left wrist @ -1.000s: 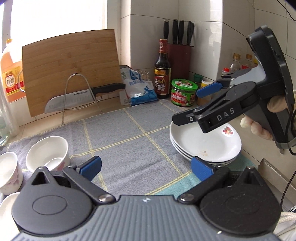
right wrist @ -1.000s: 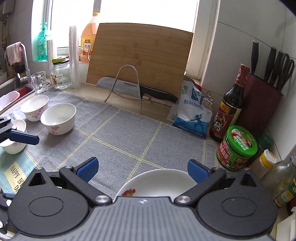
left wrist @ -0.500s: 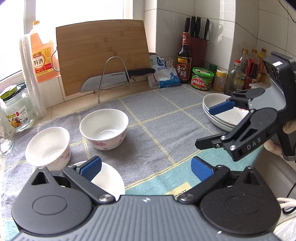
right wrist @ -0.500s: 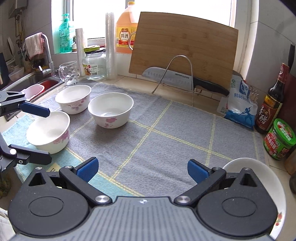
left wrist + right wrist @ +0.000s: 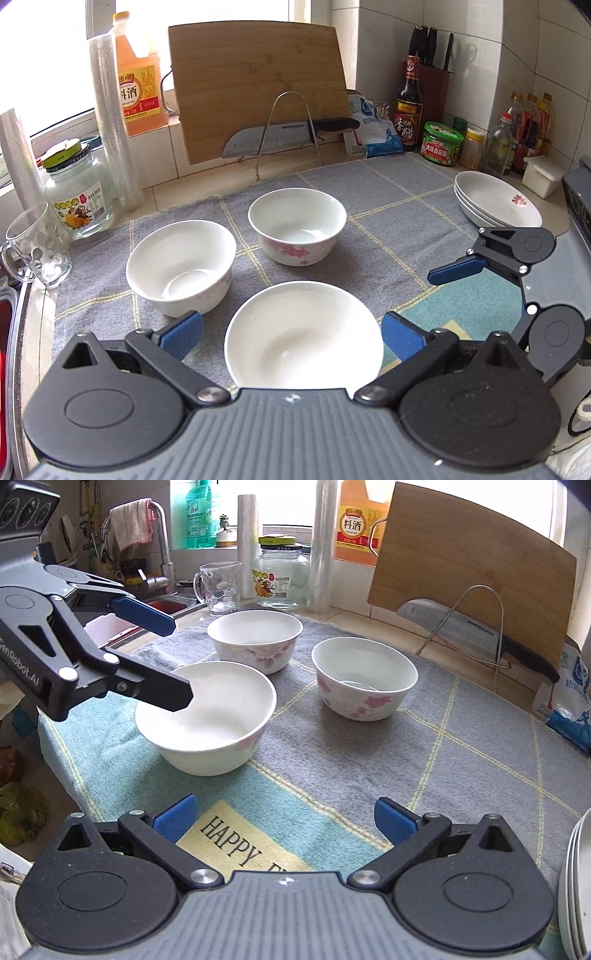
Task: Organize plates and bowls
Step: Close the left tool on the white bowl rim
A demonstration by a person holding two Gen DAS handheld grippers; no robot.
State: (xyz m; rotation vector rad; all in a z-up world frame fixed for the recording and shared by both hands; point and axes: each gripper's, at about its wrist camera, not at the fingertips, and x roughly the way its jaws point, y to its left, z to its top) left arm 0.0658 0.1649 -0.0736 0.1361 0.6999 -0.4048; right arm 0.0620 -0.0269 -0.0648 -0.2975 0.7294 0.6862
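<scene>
A: Nearest element, left wrist view?
B: The left gripper (image 5: 291, 334), fingers spread wide and released, gripping nothing. The nearest bowl (image 5: 303, 338) sits between the blue pads, at 12 o'clock from the gripper body; no contact with either pad is visible.

A: And from the right wrist view?
B: The right gripper (image 5: 284, 818) is likewise open and empty, hanging over the teal end of the mat (image 5: 369, 760), where the lettering "HAPPY" shows. The left gripper (image 5: 173, 661) enters at 9 o'clock, its lower finger crossing over the rim of the nearest bowl (image 5: 218, 716); whether it touches the rim cannot be told.

A: Next outward?
B: Two more bowls on the grey part of the mat: the left bowl (image 5: 181, 266) at 10 o'clock and the floral bowl (image 5: 297, 230) at 12 o'clock. All three stand upright and apart.

A: The plates?
B: The plate stack (image 5: 498, 205) rests at 2 o'clock, at the mat's right edge. The right gripper (image 5: 465, 284) hangs just this side of it.

A: Farthest row?
B: A cutting board (image 5: 258, 88) leaning on the wall, a knife (image 5: 288, 134) on a wire rack before it, a glass jar (image 5: 79, 195) at 10 o'clock, and a knife block (image 5: 436, 83) at 1 o'clock.
</scene>
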